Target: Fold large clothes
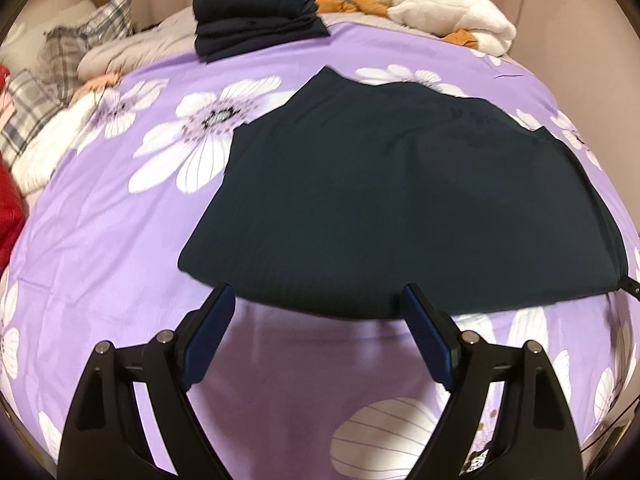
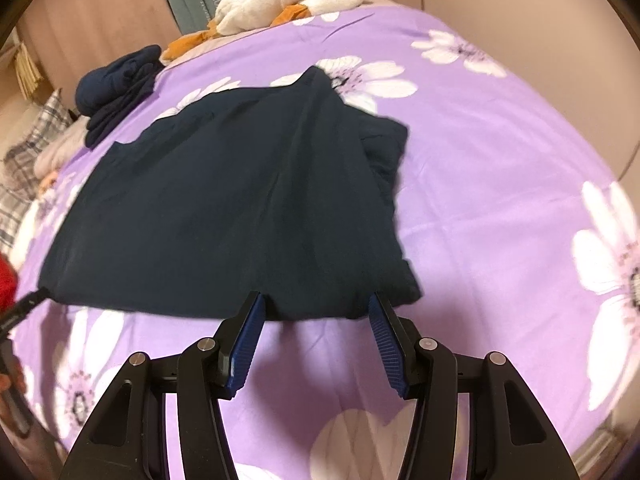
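A large dark navy garment [image 1: 400, 208] lies flat and partly folded on the purple flowered bedspread [image 1: 120, 220]; it also shows in the right wrist view [image 2: 224, 208]. My left gripper [image 1: 318, 294] is open and empty, its fingertips at the garment's near edge. My right gripper [image 2: 316, 302] is open and empty, its fingertips at the near edge close to the garment's right corner. The left gripper's tip [image 2: 24, 304] shows at the garment's left corner in the right wrist view.
A stack of folded dark clothes [image 1: 256, 16] sits at the far side of the bed [image 2: 116, 88]. A white fluffy blanket [image 1: 452, 12] and orange cloth [image 1: 348, 2] lie at the back. Plaid pillows [image 1: 64, 60] and a red item [image 1: 8, 208] are at left.
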The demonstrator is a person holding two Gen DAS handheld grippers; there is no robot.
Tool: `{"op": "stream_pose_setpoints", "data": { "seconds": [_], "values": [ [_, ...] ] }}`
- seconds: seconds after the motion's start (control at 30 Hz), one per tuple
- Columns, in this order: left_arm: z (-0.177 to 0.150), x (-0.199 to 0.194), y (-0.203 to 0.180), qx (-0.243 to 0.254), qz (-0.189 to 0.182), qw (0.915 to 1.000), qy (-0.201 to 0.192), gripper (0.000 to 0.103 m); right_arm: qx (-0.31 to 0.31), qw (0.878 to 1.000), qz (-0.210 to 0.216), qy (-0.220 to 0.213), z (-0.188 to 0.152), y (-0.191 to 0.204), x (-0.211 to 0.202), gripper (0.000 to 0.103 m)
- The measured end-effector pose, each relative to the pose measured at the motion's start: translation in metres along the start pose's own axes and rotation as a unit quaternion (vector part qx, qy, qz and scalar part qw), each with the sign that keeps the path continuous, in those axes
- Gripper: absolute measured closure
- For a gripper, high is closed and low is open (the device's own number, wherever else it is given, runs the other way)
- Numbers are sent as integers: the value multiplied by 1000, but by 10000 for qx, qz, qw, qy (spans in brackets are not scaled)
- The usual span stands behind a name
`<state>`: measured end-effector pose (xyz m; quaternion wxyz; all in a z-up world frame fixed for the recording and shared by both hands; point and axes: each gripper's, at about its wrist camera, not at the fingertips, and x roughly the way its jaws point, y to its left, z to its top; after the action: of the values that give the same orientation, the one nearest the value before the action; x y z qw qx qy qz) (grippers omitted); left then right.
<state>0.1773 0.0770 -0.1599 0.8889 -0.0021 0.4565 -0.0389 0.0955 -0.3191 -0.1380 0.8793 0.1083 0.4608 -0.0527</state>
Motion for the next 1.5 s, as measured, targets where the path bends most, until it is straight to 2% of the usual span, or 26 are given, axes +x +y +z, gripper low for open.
{"op": "stream_pose_setpoints", "data": {
  "seconds": [0.2, 0.33, 0.47, 0.8, 0.87, 0.93, 0.97, 1.1, 1.33, 1.43, 1.5],
  "values": [
    [5, 0, -17, 232, 30, 9996, -130, 18, -51, 9989, 355, -291, 10, 8, -13, 49],
    [5, 10, -23, 290, 51, 9996, -21, 18, -95, 9984, 538, -138, 14, 20, 6, 49],
    [3, 20, -27, 320, 128, 9992, 177, 18, -137, 9990, 396, 167, 9, 29, 30, 49],
    [3, -22, -37, 435, 76, 9990, -17, 18, -343, 9989, 298, -132, 5, 43, -20, 48],
    [4, -37, -42, 455, 18, 9989, -99, 15, -385, 9985, 310, -225, 5, 46, -31, 42],
    [6, -49, -45, 470, -87, 9987, -164, 3, -464, 9978, 318, -347, 6, 50, -43, 35],
    [6, -56, -46, 478, -143, 9985, -224, 1, -524, 9971, 343, -421, 6, 54, -50, 35],
    [10, -83, -53, 517, -200, 9974, -453, 1, -686, 9953, 351, -589, 7, 66, -72, 31],
    [16, -116, -59, 444, -226, 9974, -524, 0, -733, 9942, 407, -674, 12, 74, -86, 5],
    [18, -126, -59, 364, -177, 9978, -518, 0, -771, 9934, 382, -758, 13, 79, -94, 1],
    [17, -132, -61, 425, 34, 9975, -571, 0, -825, 9927, 334, -814, 13, 82, -98, 1]
  ]
}}
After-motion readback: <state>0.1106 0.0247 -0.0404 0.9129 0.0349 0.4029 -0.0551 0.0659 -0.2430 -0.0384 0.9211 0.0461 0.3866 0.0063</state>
